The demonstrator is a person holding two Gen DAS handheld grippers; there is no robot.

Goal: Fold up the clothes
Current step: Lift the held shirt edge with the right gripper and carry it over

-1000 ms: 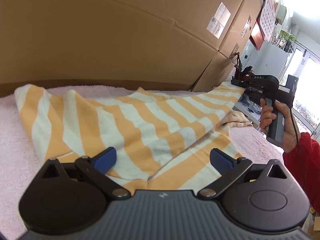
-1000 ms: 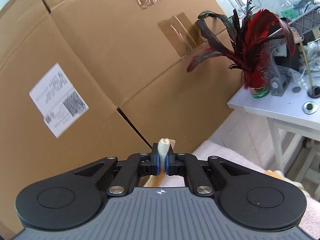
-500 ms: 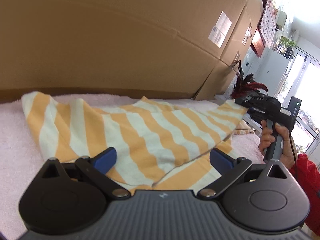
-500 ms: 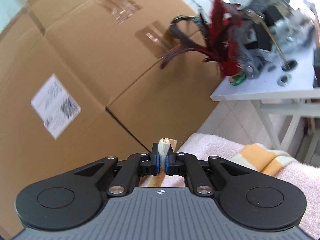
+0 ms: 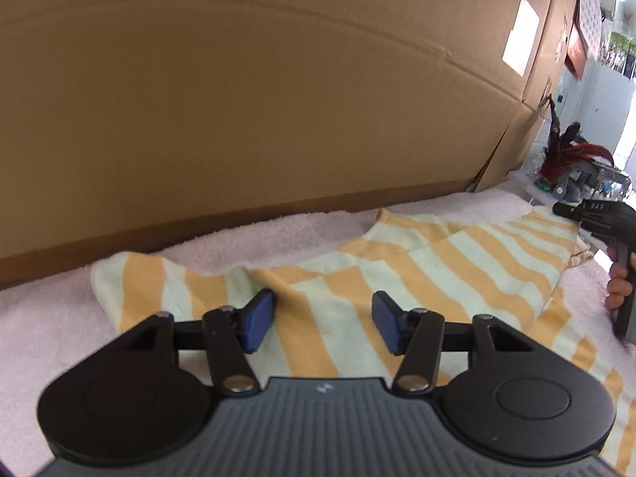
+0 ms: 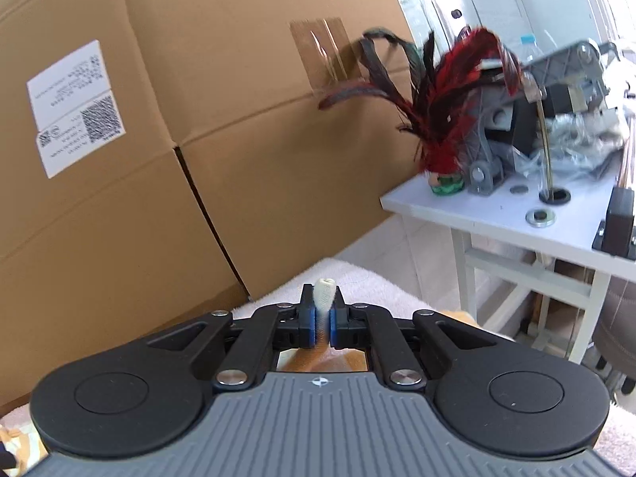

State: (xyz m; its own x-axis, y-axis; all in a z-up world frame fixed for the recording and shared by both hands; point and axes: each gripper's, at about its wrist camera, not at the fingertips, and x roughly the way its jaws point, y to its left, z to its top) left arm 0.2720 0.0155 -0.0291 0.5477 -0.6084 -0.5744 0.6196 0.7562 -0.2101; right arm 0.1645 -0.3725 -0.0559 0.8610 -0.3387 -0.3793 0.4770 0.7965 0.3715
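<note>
The striped garment (image 5: pixel 417 274), orange and cream, is lying spread on the pink towel-covered surface (image 5: pixel 51 330), in front of the cardboard boxes (image 5: pixel 278 99). One sleeve is reaching toward the left edge of the left wrist view; the far end is lying near the right gripper.

Changes over the last second:
- The left gripper (image 5: pixel 324 320) is travelling across the garment. It was at the near hem; it is now hovering over the shoulder area beside the left sleeve.
- Its jaws have just been closing from full width to roughly half width. The pads (image 5: pixel 258 320) are standing apart with cloth lying beneath and between them, and no pinch is showing yet.
- The garment is now lying flatter and more stretched out than it was.
- The right gripper (image 6: pixel 322 324) is staying clamped on a cream fold of the garment, which is protruding above the pads. Its view has rolled, so the side table (image 6: pixel 501 214) is now sitting lower right.

Meaning for the task: the left gripper is probably preparing to seize the shoulder, so that both ends are held for the first fold. No fold is completed yet.

Count:
- Garments: one.
- Grippers: two.
- Hands showing: one (image 5: pixel 618 286), holding the right gripper's handle.
- Cardboard boxes: at least two, stacked or side by side.
- Side tables: one.
- Red feather ornaments (image 6: pixel 445 91): one.
</note>
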